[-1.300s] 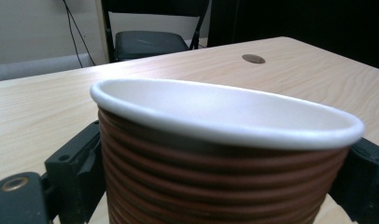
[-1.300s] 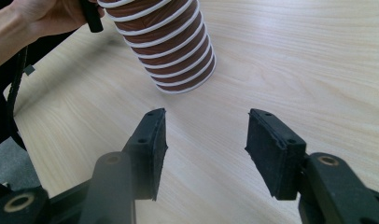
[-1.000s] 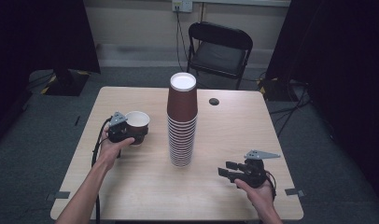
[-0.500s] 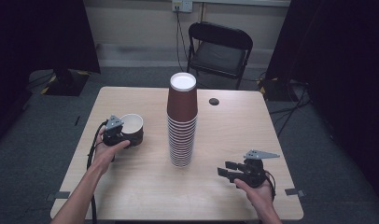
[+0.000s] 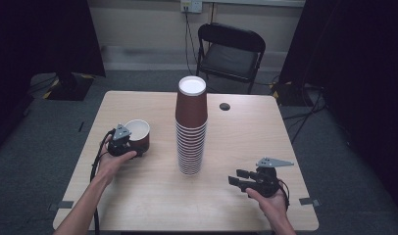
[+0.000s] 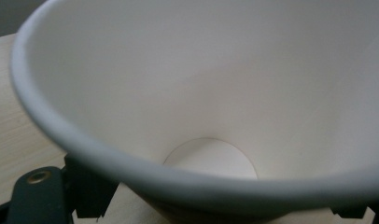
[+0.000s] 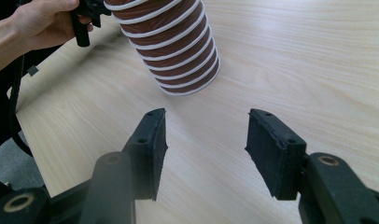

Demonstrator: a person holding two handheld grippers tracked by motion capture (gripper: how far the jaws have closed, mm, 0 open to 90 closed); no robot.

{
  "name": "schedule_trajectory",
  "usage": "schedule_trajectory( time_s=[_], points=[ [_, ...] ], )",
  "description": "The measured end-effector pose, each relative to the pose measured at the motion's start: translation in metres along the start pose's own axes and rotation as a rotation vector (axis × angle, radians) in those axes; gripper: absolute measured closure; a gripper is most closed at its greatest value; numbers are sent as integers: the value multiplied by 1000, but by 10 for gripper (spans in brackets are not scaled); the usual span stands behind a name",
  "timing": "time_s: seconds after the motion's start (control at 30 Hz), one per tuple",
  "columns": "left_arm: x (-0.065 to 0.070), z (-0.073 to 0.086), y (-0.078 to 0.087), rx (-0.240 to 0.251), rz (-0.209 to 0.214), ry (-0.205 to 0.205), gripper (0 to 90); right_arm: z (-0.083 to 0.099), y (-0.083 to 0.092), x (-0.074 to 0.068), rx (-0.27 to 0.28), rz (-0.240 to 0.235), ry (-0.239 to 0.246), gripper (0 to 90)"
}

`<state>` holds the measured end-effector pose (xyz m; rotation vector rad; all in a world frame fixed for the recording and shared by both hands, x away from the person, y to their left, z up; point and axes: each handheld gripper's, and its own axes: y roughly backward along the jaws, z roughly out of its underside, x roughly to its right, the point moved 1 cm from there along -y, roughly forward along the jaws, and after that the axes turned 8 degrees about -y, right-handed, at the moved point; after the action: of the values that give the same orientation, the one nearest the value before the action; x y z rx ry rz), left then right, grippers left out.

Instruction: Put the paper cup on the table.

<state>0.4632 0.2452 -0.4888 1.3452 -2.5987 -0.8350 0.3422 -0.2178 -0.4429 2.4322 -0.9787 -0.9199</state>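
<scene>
A tall stack of brown paper cups (image 5: 191, 134) with white rims stands at the table's middle. A single brown cup (image 5: 138, 133) with a white inside sits at the table's left, and my left gripper (image 5: 133, 145) is shut on its lower wall. In the left gripper view the cup's white inside (image 6: 234, 93) looms close, with the left gripper (image 6: 215, 212) at its underside and one black jaw tip at the bottom left. My right gripper (image 5: 235, 176) is open low over the table, right of the stack. In the right gripper view the stack's base (image 7: 178, 56) lies ahead of the open right gripper (image 7: 206, 130).
The wooden table (image 5: 246, 142) has a small dark round spot (image 5: 225, 106) behind the stack. A black folding chair (image 5: 231, 49) stands beyond the far edge. The person's left hand (image 7: 43, 21) is at the upper left of the right gripper view.
My left gripper has drawn the single cup a little to the left and nearer the person. The right gripper has stayed where it was.
</scene>
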Motion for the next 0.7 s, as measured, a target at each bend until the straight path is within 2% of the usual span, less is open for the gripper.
schedule_trajectory(
  time_s=[0.17,0.23,0.3,0.5,0.7],
  points=[
    [0,5,-1,-61,4,-13,154,0,0,0,-1,0,0,473],
    [0,5,0,-52,14,-7,156,0,0,0,-2,1,0,473],
    [-1,6,2,-65,11,1,155,0,0,0,-1,0,1,473],
    [-2,13,8,-99,15,-21,156,1,1,0,1,-1,1,474],
    [-3,18,18,-94,15,6,156,1,1,0,5,3,-2,472]
  ],
)
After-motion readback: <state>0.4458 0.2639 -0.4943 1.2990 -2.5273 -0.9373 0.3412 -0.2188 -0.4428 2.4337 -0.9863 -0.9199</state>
